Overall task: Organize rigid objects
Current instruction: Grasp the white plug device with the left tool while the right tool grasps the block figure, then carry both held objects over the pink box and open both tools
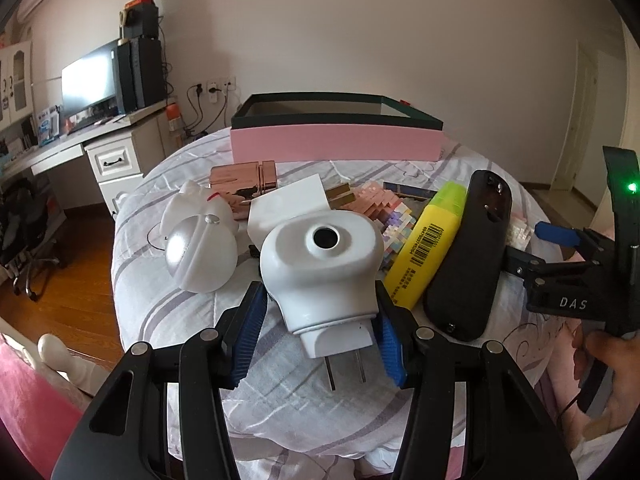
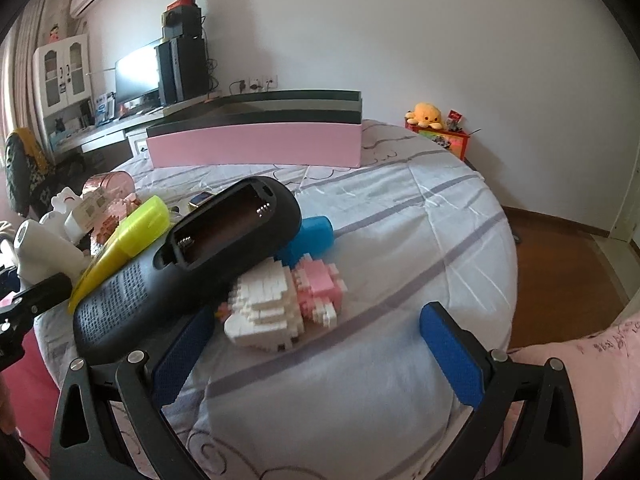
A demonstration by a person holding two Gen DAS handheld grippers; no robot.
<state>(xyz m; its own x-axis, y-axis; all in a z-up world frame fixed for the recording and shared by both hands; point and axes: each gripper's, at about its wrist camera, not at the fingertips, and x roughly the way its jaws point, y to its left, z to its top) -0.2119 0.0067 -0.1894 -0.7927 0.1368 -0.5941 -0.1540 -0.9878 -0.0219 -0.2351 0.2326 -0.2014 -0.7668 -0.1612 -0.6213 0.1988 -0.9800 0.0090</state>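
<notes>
Left gripper (image 1: 318,330) clamps the smooth white plug-in device (image 1: 320,264) — right gripper (image 2: 320,354) spread wide over the knobbly brick figure (image 2: 280,304).

"DAS" on right tool (image 1: 576,303); barcode on yellow highlighter (image 1: 430,248)

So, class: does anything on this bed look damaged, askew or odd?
Yes. The black remote lies with its battery bay open, cover missing, springs bare, and it rests tilted across the yellow highlighter and the brick figure.

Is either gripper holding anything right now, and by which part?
The left gripper holds the white plug-in device, pads on the narrow neck just above its prongs. The right gripper is open and holds nothing.
</notes>
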